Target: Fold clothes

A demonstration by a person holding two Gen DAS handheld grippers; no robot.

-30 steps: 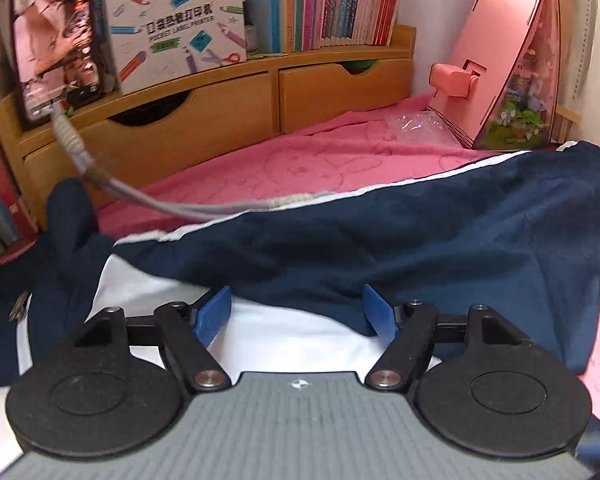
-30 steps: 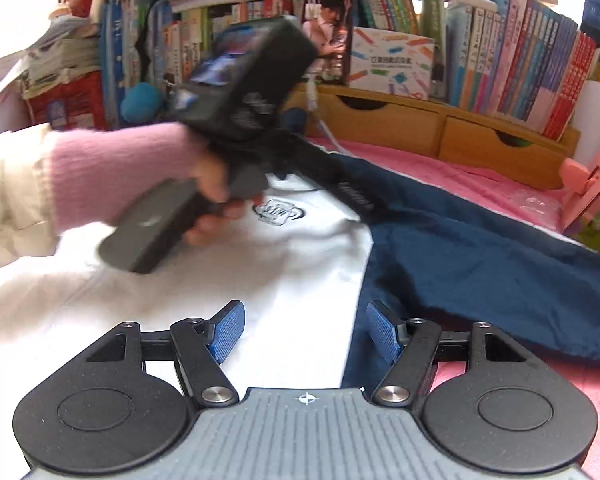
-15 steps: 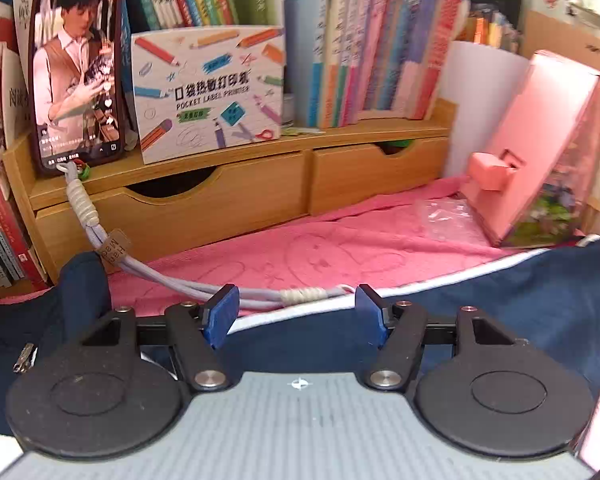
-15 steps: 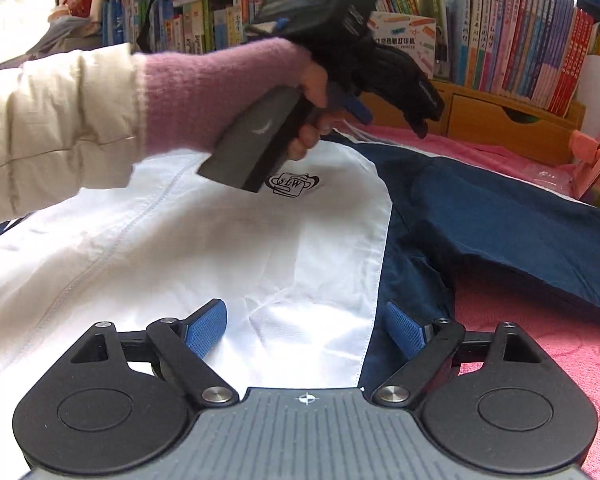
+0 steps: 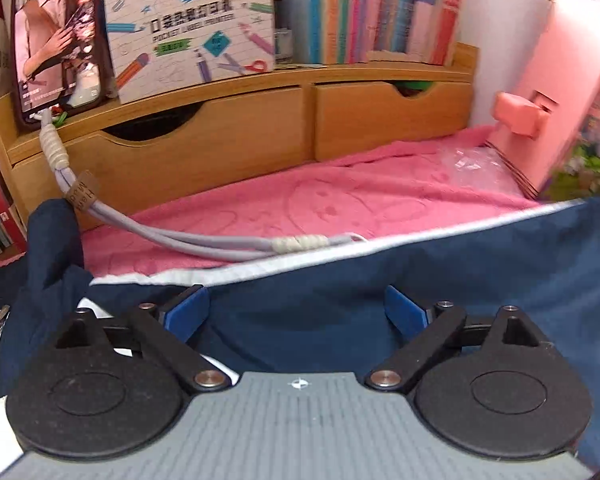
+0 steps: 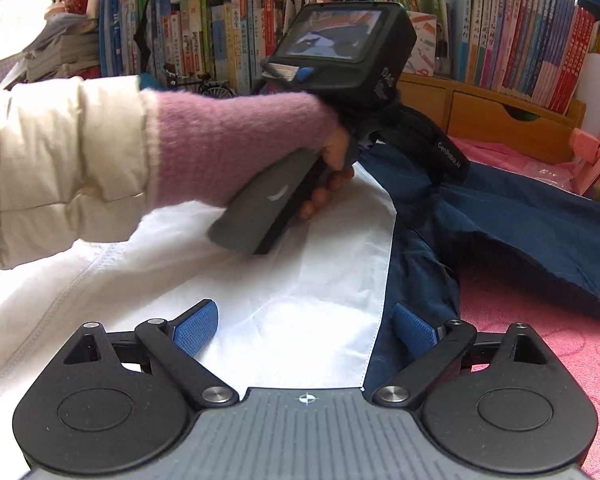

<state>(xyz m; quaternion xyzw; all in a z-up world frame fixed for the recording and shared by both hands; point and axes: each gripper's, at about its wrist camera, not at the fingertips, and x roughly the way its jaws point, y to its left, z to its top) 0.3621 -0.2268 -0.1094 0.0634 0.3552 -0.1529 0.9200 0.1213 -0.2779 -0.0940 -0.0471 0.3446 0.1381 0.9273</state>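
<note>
Both claws just finished spreading wide, nothing pinched. My left gripper [image 5: 296,312] hangs over the navy sleeve [image 5: 480,264], and the right gripper [image 6: 306,328] sits over the jacket [image 6: 300,280] where white panel meets navy, all flat on the pink towel [image 5: 340,200]. Looks like I'm between folds; next I'd pinch an edge on each side. Thin, slippery, crinkly shell fabric.

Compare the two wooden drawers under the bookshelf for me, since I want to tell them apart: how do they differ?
The left drawer is wider than the right drawer. The left drawer's finger cutout looks dark, while something green shows in the right drawer's cutout. A grey cable runs before the left drawer only. Both are light wood, shut, with curved top cutouts.
</note>
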